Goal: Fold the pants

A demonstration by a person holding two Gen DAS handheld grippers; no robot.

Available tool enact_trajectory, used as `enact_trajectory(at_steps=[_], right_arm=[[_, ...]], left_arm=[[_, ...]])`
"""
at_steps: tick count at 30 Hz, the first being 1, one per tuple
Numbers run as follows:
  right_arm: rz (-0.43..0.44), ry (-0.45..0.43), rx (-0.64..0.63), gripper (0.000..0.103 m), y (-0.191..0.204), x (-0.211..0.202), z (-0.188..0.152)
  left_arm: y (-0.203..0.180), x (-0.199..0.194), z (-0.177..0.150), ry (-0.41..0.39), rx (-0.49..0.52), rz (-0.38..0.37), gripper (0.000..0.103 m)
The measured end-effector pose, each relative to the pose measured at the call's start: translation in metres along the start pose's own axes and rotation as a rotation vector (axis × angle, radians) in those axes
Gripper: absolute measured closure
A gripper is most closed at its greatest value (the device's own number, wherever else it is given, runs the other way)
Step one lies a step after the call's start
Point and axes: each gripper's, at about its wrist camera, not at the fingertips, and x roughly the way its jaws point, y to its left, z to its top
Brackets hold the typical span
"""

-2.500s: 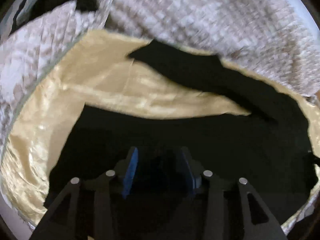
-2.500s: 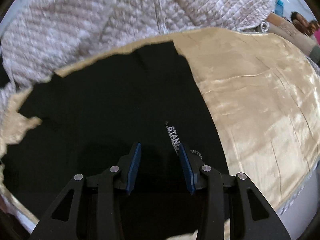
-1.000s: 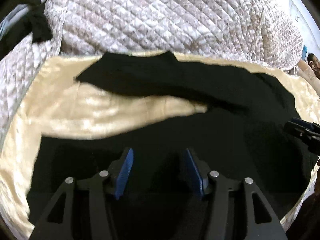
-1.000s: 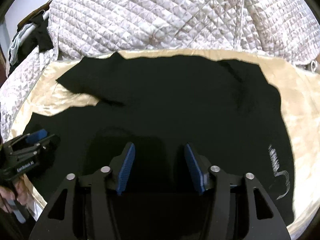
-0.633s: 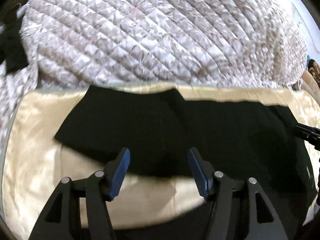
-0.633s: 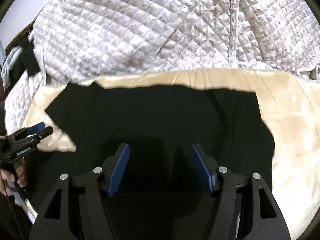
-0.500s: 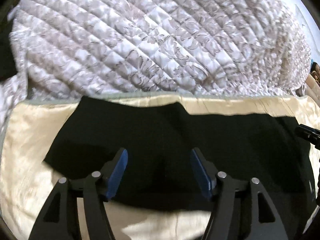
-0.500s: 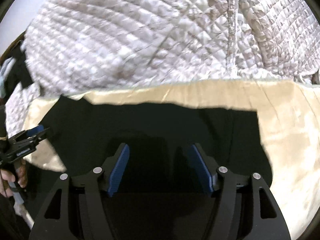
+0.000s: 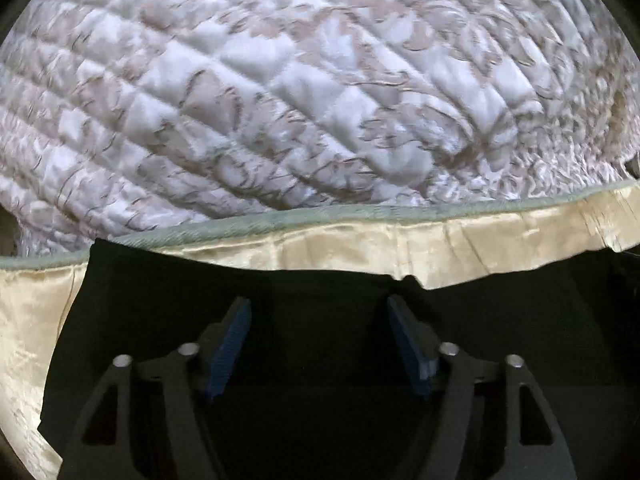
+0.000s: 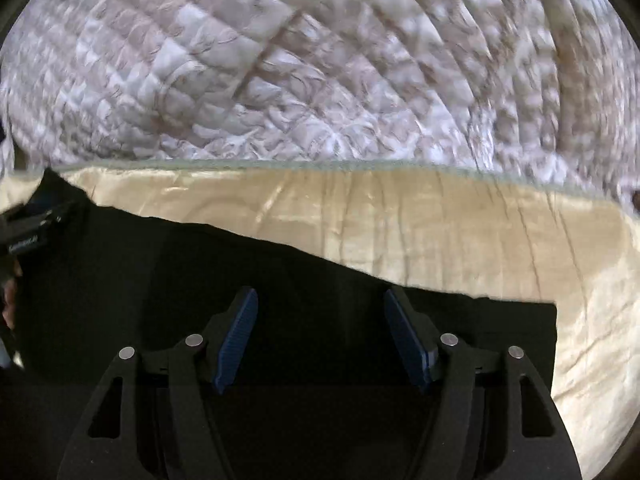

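Black pants [image 9: 160, 300] lie spread on a cream satin sheet [image 9: 360, 248]. My left gripper [image 9: 318, 304] hovers over their far edge. Its blue pads stand apart and its jaws are closing, with only flat black cloth below the gap. In the right wrist view the pants [image 10: 120, 260] end in a slanted edge just past my right gripper [image 10: 320, 294]. Its jaws are closing too, pads clear of the cloth. The left gripper [image 10: 28, 224] shows at that view's left edge, beside a person's hand [image 10: 8, 300].
A quilted white and beige bedspread [image 9: 280, 100] bulges up beyond the sheet's green-piped hem and fills the upper half of both views [image 10: 320, 80]. Bare satin sheet [image 10: 440, 232] lies past and to the right of the pants.
Both grippers have travelled forward across the pants to their far edge. The strip of sheet between the two legs has dropped out of view. The jaws widened briefly, then narrowed again.
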Motion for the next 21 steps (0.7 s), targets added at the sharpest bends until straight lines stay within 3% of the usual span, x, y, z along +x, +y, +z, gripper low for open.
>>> enact_trajectory(at_steps=[1, 2, 3, 4, 5, 6, 11, 15, 21], right_arm=[[0.039, -0.005, 0.017, 0.073, -0.001, -0.001, 0.001], [0.052, -0.006, 0.023, 0.084, -0.001, -0.001, 0.001], [0.039, -0.008, 0.005, 0.089, 0.003, -0.002, 0.002], [0.035, -0.011, -0.014, 0.094, 0.007, -0.003, 0.002], [0.027, -0.016, -0.02, 0.095, 0.01, -0.004, 0.001], [0.027, -0.02, -0.014, 0.096, 0.01, -0.005, 0.002], [0.064, -0.085, 0.023, 0.098, 0.006, -0.031, -0.001], [0.085, -0.149, 0.017, 0.098, 0.013, -0.068, -0.009], [0.131, -0.287, 0.026, 0.098, 0.033, -0.154, -0.046]], left_arm=[[-0.005, -0.002, -0.001, -0.008, 0.017, -0.004, 0.052], [-0.011, -0.005, -0.003, -0.019, 0.041, 0.007, 0.061], [-0.017, -0.007, -0.005, -0.027, 0.065, 0.016, 0.076], [-0.022, -0.01, -0.006, -0.037, 0.084, 0.021, 0.08], [-0.025, -0.013, -0.006, -0.045, 0.094, 0.035, 0.093], [-0.026, -0.017, -0.006, -0.054, 0.095, 0.04, 0.098], [-0.017, -0.055, -0.013, -0.105, 0.031, 0.05, 0.099], [-0.005, -0.111, -0.022, -0.181, -0.014, 0.01, 0.099], [0.012, -0.202, -0.071, -0.294, -0.095, -0.057, 0.099]])
